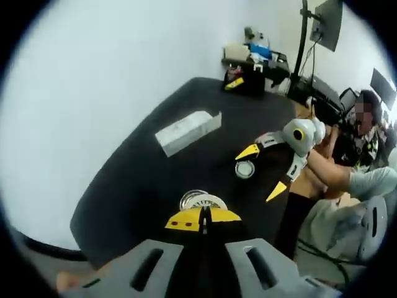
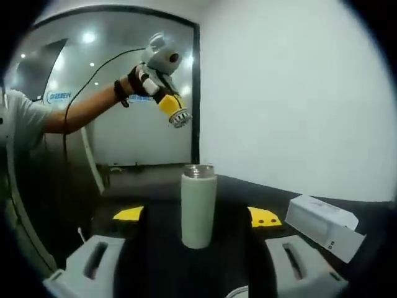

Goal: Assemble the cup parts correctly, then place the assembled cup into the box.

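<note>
- Two views share one round black table (image 1: 142,180), the largest thing before me, set against a white wall.
- Beyond the table's far edge in the left gripper view I see a dark stand of clutter (image 1: 254,68) and a monitor on an arm (image 1: 325,22); a seated person (image 1: 366,167) is at the right.
- On the table lies the white box (image 1: 187,131), open-topped and well apart from the other parts; in the right gripper view it sits at the right (image 2: 322,226).
- Standing upright between my right gripper's (image 2: 195,217) yellow-tipped jaws is the pale green cup body (image 2: 198,210), its steel mouth open at the top; the jaws stand apart on either side of it, and I cannot tell whether they touch it.
- From the left gripper view the right gripper (image 1: 263,171) shows jaws spread around the cup body, seen from above as a round steel rim (image 1: 245,169).
- My left gripper (image 1: 202,218) has its jaws closed together on a white ribbed lid (image 1: 201,201).
- Raised high in the right gripper view, the left gripper (image 2: 175,112) carries that lid (image 2: 181,118) in the air, well above the cup body.
</note>
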The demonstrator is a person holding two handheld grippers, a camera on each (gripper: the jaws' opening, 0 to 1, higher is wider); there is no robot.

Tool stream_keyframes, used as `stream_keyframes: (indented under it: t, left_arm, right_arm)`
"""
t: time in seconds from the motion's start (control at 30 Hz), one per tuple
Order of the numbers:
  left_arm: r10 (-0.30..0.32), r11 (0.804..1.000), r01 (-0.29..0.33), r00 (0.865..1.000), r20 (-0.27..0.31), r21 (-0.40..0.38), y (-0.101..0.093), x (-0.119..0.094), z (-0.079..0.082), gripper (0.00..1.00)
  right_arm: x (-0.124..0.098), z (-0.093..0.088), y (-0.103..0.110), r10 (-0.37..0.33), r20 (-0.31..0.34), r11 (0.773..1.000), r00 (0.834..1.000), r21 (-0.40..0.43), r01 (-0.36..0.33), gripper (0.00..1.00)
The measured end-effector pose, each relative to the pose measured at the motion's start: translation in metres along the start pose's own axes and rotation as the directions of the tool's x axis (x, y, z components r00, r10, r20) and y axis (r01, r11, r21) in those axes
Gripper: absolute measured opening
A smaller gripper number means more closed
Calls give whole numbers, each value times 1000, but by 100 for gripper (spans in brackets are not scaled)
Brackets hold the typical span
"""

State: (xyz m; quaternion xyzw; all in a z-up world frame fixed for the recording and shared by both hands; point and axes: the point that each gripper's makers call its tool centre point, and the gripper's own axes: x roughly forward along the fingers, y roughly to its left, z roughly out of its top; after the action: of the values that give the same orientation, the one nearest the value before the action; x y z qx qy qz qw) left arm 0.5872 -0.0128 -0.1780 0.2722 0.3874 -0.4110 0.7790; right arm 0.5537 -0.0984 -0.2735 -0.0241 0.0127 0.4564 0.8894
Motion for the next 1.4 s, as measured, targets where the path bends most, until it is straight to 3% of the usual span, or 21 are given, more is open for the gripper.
stream_keyframes:
  t: [0.13,0.23,0.5,0.93,1.4]
  left_arm:
    - [-49,998,52,995,-92,37,0,11,-7,0]
    - [-50,997,56,994,-96,58,1,18,-1,0]
    - [-78,985,112,968,-237,132,2,36,-8,0]
    - [-100,974,153,952,-288,168,7,46,-15,0]
    - [-113,970,171,947,-301,173,9,52,-13,0]
  right_arm:
    - [14,-7,5,-25,-23,999,999,-31,24,60]
    - [22,-11,4,-37,-16,999,999,-16,37,60]
    - [41,-20,-10,-125,17,992,992,23,125,60]
    - [100,-45,-8,-146,-31,989,989,17,147,58]
    - [118,-60,-3,-114,-61,993,992,18,116,43]
